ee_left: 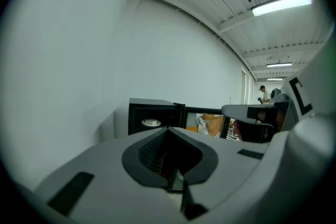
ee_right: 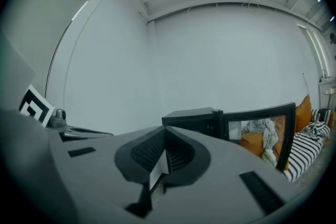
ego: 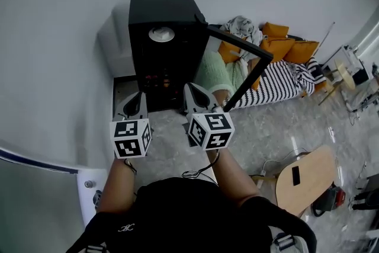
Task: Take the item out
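Approaching step: your left gripper and right gripper, both pinched shut and empty, face the black cabinet, whose door stands open. Item: orange, low inside (too dim to identify). Next: part one gripper's jaws and reach in.

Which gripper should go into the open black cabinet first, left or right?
Left, probably. The left gripper faces the opening of the black cabinet with free space beside it; the right gripper sits next to the open glass door. Both jaws are shut and need opening.
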Tool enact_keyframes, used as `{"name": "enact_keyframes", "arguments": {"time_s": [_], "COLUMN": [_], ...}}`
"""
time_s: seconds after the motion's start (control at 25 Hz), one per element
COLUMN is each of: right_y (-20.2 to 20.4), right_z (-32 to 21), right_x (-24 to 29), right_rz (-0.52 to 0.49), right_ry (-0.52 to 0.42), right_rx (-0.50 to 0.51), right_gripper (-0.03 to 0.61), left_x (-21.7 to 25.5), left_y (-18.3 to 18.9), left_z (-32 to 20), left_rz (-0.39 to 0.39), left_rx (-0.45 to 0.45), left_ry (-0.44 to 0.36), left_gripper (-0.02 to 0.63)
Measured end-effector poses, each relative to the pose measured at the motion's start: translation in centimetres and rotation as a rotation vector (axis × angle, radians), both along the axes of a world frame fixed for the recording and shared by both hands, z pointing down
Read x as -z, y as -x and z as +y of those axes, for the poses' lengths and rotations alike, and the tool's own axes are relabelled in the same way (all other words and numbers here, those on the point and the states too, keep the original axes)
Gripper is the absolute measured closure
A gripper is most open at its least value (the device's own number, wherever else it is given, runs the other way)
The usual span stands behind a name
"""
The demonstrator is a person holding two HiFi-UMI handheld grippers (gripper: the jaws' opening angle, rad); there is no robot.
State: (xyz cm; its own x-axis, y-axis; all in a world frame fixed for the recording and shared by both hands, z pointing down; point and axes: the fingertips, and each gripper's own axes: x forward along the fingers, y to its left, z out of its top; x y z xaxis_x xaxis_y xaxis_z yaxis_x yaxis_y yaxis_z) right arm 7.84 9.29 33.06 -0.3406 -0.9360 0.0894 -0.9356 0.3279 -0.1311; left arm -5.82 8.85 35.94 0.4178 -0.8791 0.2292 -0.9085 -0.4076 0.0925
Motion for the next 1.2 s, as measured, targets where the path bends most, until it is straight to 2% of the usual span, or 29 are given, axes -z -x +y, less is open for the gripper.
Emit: {"name": "enact_keyframes", "arguments": {"time_s": [0.24,0.48,0.68,0.92,1.2], "right_y": [1.8,1.5,1.7,1.2,0.6], "right_z": [0.8,0.8,-0.2,-3.6,-10.4], "right_x": [-0.6,-1.6,-2.3,-3.0,-3.0], "right_rz": [0.034,0.018,0.022,-0.002,-0.016], "right_ry": [0.004,0.018,0.003,-0.002,-0.017], "right_rx": [-0.018,-0.055,-0.061,-0.056,-0.065], "right_gripper": [0.572,0.572,0.572,0.571,0.572], "left_x": [-0.9,-1.5,-1.7,-2.5,-2.6], "left_y": [1.6,1.8,2.6,3.2,2.7], "left_z": [-0.1,0.8,0.0,-2.5,-8.2], "left_rz": [0.006,0.014,0.018,-0.012,-0.029], "left_rx": [-0.026,-0.055,-0.038,-0.012,0.01], "left_ry": [0.012,0.013,0.008,0.004,0.004], "left_gripper": [0.614,0.614,0.614,0.614,0.614]}}
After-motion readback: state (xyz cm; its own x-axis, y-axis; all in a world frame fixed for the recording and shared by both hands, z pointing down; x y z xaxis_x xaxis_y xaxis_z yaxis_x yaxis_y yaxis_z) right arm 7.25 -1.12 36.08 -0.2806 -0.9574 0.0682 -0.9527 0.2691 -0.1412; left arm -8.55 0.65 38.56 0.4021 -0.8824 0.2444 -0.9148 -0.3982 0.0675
